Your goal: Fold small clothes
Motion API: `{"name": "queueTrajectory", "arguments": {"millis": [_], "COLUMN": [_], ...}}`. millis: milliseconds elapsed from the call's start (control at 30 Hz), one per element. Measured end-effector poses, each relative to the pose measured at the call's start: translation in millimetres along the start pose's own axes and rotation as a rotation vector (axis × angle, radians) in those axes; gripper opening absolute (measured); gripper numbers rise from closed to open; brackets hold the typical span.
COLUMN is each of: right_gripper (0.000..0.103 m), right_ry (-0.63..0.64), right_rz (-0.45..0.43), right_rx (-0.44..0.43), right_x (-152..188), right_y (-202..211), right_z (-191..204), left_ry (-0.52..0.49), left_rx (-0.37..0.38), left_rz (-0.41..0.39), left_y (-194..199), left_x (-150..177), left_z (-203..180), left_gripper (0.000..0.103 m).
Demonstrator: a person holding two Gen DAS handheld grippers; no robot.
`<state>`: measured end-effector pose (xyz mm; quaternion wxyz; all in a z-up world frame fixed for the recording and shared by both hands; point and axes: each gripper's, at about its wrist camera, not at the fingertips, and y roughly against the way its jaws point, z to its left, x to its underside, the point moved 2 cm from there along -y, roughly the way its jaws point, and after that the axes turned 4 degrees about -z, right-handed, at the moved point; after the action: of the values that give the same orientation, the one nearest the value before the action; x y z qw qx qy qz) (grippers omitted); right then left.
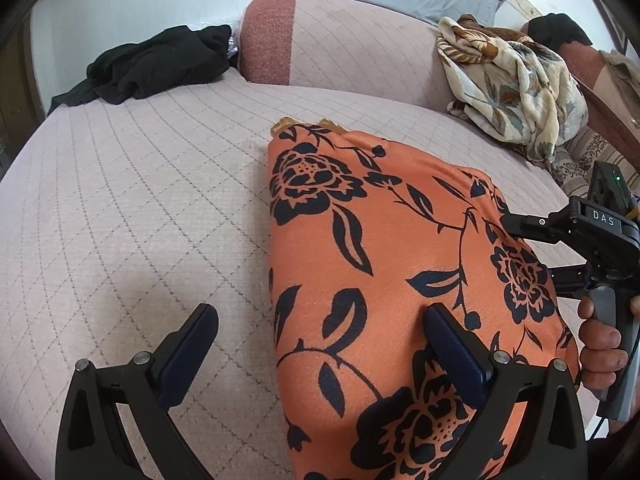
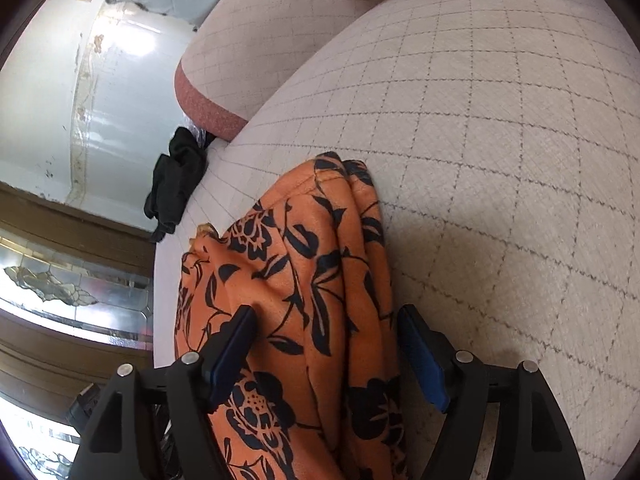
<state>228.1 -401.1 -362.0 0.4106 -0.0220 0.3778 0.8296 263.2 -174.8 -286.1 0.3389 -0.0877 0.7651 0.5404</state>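
An orange garment with black flower print [image 1: 384, 264] lies folded on the quilted pinkish cushion [image 1: 132, 208]. My left gripper [image 1: 320, 336] is open just above it: its right finger is over the cloth, its left finger over the bare cushion. My right gripper [image 2: 326, 328] is open and straddles the garment's stacked folded edge [image 2: 320, 280], with cloth between the jaws. The right gripper also shows in the left wrist view [image 1: 520, 226] at the garment's right edge, held by a hand.
A black garment [image 1: 156, 64] lies at the cushion's far left; it also shows in the right wrist view [image 2: 176, 184]. A cream leaf-print blanket [image 1: 516, 80] is heaped at the back right. A backrest bolster [image 1: 340, 40] runs along the back.
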Motion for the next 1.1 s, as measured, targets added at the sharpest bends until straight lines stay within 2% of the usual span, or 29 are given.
{"name": "queueTrajectory", "arguments": {"millis": [167,533,733,867,1100], "right_gripper": [0.076,0.076,0.077,0.077,0.077], "right_ry": [0.023,0.096,0.091,0.077,0.079], "right_rz": [0.069,0.151,0.162,0.181,0.17], "right_rx": [-0.012,0.01,-0.014,-0.066,-0.068], "right_x": [2.8,11.2,14.0,17.8,20.5], "right_y": [-2.5,3.9,3.1,-3.8,-7.3], "right_z": [5.9,3.4,0.9,5.7,10.2], "left_ry": [-0.001,0.002,0.003,0.005,0.004], "left_rx": [0.024,0.03,0.032,0.035,0.036], "left_rz": [0.017,0.021,0.023,0.026,0.027], "left_y": [-3.8,-4.4,-5.1,-6.0,-6.3], "left_x": [-1.8,-0.9,-1.1,-0.4,-0.8], "left_z": [-0.3,1.5,1.6,2.3,1.9], "left_gripper": [0.102,0.102,0.102,0.102,0.102]}}
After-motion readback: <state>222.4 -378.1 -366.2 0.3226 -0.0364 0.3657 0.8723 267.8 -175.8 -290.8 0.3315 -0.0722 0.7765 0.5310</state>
